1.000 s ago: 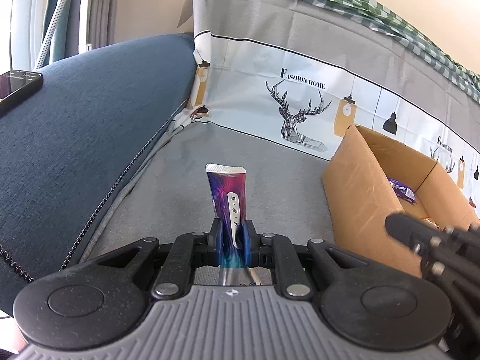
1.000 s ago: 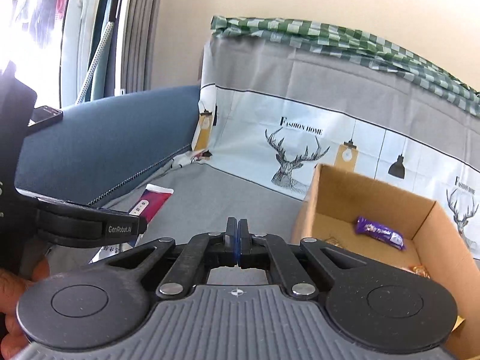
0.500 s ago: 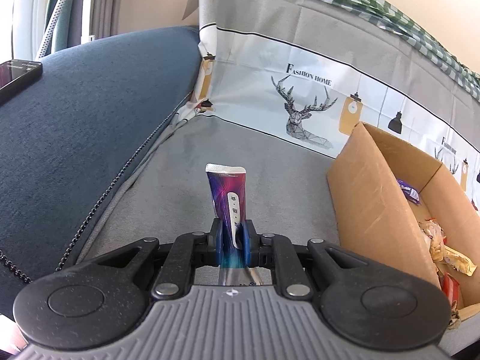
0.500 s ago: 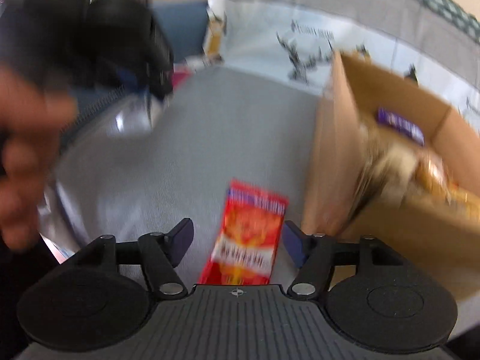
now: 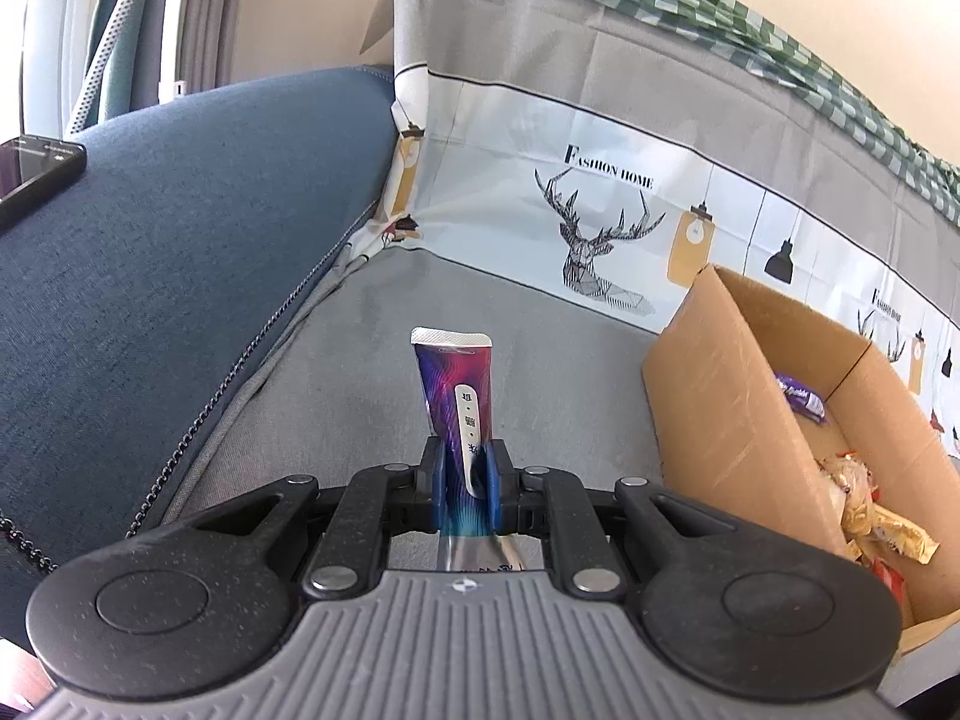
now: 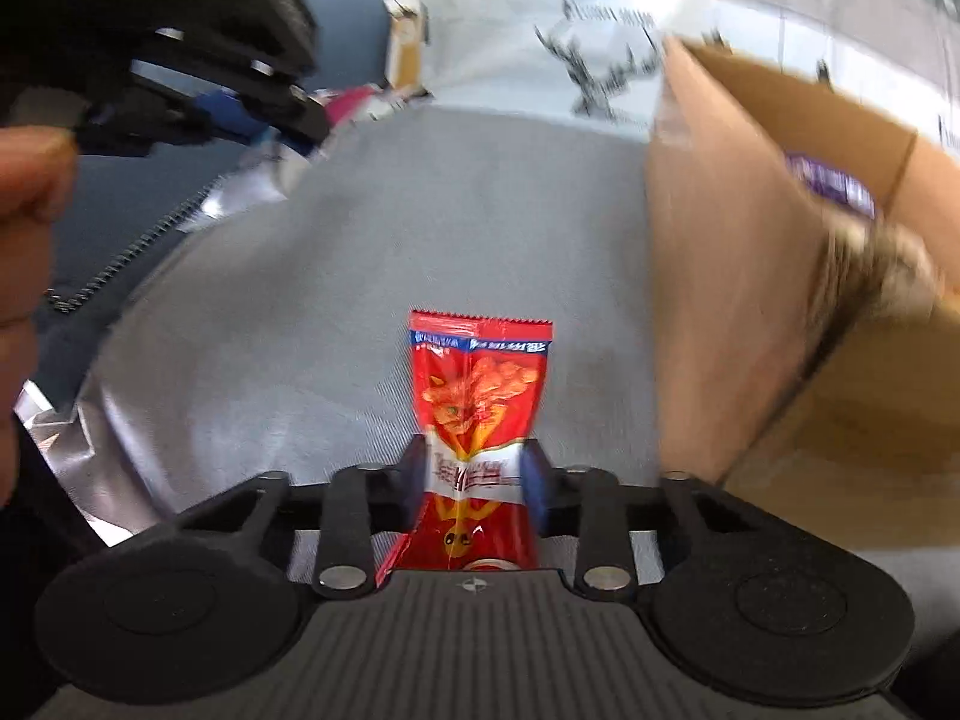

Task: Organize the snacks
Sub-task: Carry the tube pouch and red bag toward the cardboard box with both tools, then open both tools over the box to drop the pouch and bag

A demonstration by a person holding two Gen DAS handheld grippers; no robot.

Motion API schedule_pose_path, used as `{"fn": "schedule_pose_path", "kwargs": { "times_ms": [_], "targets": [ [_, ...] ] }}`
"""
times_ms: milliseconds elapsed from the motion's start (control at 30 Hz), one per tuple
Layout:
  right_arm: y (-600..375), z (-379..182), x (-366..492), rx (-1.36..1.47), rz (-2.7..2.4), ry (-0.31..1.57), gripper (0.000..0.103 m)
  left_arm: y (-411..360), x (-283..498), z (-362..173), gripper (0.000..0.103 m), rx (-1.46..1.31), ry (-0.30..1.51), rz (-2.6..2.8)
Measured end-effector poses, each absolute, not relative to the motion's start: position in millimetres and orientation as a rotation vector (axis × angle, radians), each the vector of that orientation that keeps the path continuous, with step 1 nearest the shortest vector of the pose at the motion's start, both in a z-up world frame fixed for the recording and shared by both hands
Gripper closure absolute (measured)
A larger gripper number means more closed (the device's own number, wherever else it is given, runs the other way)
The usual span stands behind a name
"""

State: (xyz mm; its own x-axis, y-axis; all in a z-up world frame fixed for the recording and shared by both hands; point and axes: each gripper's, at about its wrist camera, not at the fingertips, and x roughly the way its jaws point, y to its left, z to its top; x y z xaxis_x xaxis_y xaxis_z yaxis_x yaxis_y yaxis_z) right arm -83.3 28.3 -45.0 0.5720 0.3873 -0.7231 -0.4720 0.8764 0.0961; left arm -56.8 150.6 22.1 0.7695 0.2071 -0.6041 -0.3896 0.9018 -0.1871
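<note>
My left gripper (image 5: 465,468) is shut on a purple-and-blue snack packet (image 5: 456,372), which stands upright above the grey sofa seat (image 5: 372,372). Lower down over the same seat, the jaws of my right gripper (image 6: 474,468) are closing on a red snack packet (image 6: 480,384). Its pads (image 6: 413,480) press the packet's sides, and the top of the packet sticks out ahead of them. An open cardboard box (image 6: 720,276) stands just right of the red packet. In the right wrist view the left gripper (image 6: 240,114) hangs at the upper left, blurred.
The cardboard box (image 5: 720,372) holds a purple bar (image 5: 801,399) and several gold and red wrappers (image 5: 870,510). A blue armrest (image 5: 180,240) with a phone (image 5: 36,174) on it rises on the left. A hand (image 6: 24,228) and crinkled silver foil (image 6: 78,456) fill the left edge.
My right gripper dropped from above the seat, opened wide over the red packet, and now has its jaws narrowed onto it. The left gripper and its purple packet stayed put.
</note>
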Motion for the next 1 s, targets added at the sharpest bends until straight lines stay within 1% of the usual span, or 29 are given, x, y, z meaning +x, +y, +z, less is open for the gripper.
{"fn": "schedule_pose_path", "kwargs": {
  "times_ms": [233,400,500,667,700,733,767,800,833,867,933,1000],
  "targets": [
    [16,0,-93,-0.115,0.542,0.637,0.078,146,-66,41,0.089,-0.321,0.557,0.341],
    [-8,44,-90,-0.100,0.530,0.506,0.078,136,-70,65,0.089,-0.348,0.483,0.306],
    [-38,68,-78,-0.082,0.456,0.419,0.078,116,-68,81,0.089,-0.352,0.431,0.239],
    [-98,96,-38,-0.035,0.277,0.342,0.077,62,-48,108,0.088,-0.345,0.349,0.036],
    [-109,99,-32,-0.032,0.253,0.342,0.074,50,-42,113,0.087,-0.347,0.339,-0.017],
    [-117,100,-21,-0.033,0.248,0.357,0.066,41,-37,120,0.085,-0.346,0.324,-0.056],
    [-125,100,-10,-0.030,0.244,0.375,0.060,32,-32,126,0.071,-0.333,0.308,-0.078],
    [-133,102,-3,-0.021,0.236,0.391,0.036,23,-29,133,0.045,-0.319,0.292,-0.090],
    [-144,104,-4,-0.004,0.219,0.395,0.014,17,-27,138,0.038,-0.312,0.270,-0.095],
    [-155,107,-2,0.017,0.210,0.393,0.012,13,-27,143,0.033,-0.304,0.249,-0.103],
    [-172,108,0,0.041,0.202,0.397,0.013,6,-29,149,0.032,-0.285,0.241,-0.125],
    [-184,105,-4,0.058,0.199,0.412,0.011,0,-34,149,0.024,-0.284,0.259,-0.144]
  ]
}}
